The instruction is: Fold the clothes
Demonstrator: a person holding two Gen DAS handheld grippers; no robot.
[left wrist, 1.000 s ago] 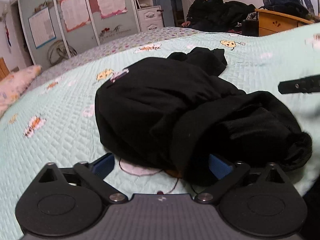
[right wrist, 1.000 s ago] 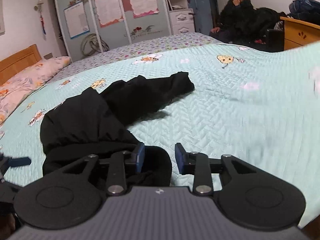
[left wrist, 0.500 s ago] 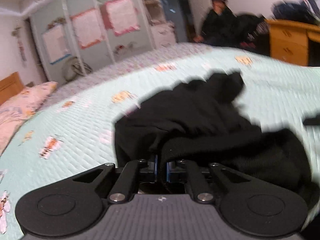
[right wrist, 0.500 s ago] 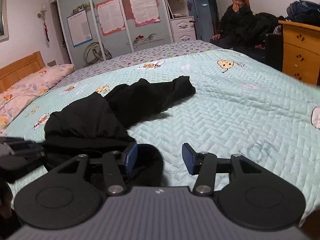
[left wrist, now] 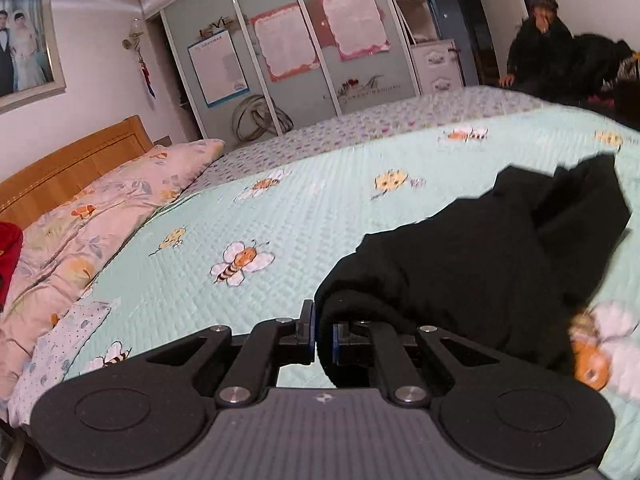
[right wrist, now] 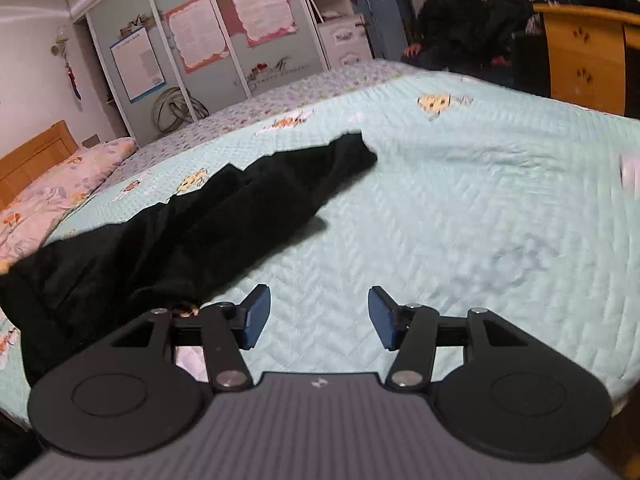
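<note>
Garment (left wrist: 472,264) in left hand-held gripper (left wrist: 323,334)

A mint quilt with bee prints (left wrist: 248,256) fills the middle; a floral pillow (left wrist: 100,216) and wooden headboard (left wrist: 72,160) sit at left, a wardrobe (left wrist: 288,52) upper centre, a seated person (right wrist: 448,28) upper right

A black garment (left wrist: 480,264) of soft, thick cloth lies crumpled and stretched out across the bedcover. One bunched edge is pinched between the nearly closed pads of the left tongs (left wrist: 323,334), and the rest trails away ahead and rightward. It lies left of the right tongs (right wrist: 316,316) (nothing sits between those).
</note>
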